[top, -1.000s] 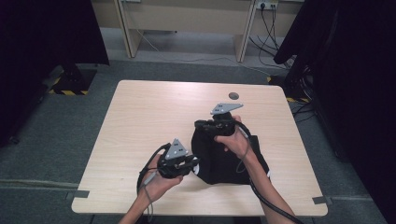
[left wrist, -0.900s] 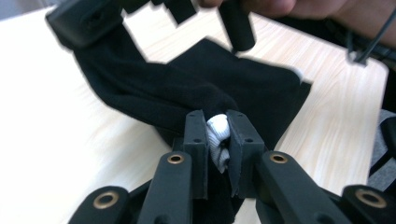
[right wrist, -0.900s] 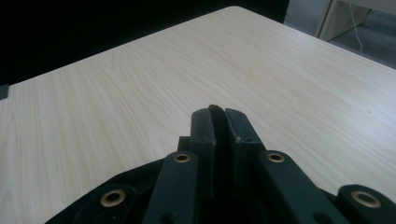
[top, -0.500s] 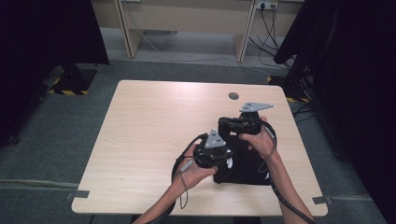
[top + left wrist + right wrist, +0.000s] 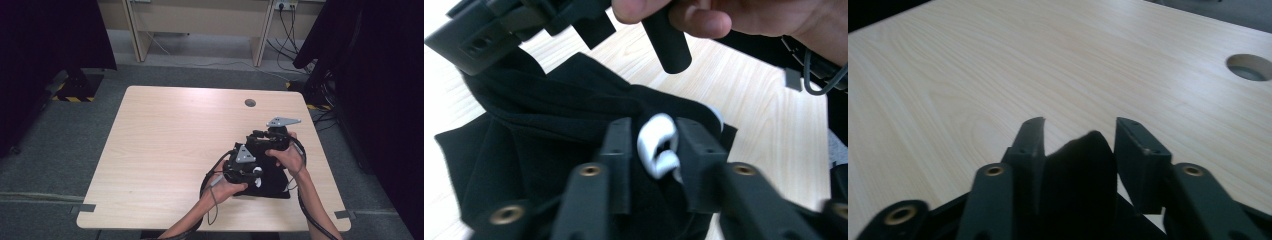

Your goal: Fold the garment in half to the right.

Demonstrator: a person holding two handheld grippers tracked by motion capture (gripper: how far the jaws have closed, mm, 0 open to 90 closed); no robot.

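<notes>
— Where is the black cloth lying?

— On the wooden table, down toward five o'clock, near the front right corner. It is bunched and folded, with a white printed mark on it. Both hands work right on top of it.

— What is the left gripper doing?

— It sits at the cloth's nine o'clock edge, in the person's left hand. In the left gripper view its jaws stand apart, one on each side of the white mark, and they have just been opening. The cloth lies between them; the pads look free of the fabric, so I call it spread, not pinching.

— And the right gripper?

— At the cloth's twelve o'clock end, held by the right hand. Its jaws have just been opening too. In the right gripper view a peak of black cloth stands up between them, a gap showing at the right pad; I cannot tell whether the left pad touches it. Spread, as I read it.

— Anything else on the table?

— A round cable hole at one o'clock, well apart from the cloth.

— How close are the two tools?

— Just beside each other, their cables trailing toward the table's near edge.
</notes>
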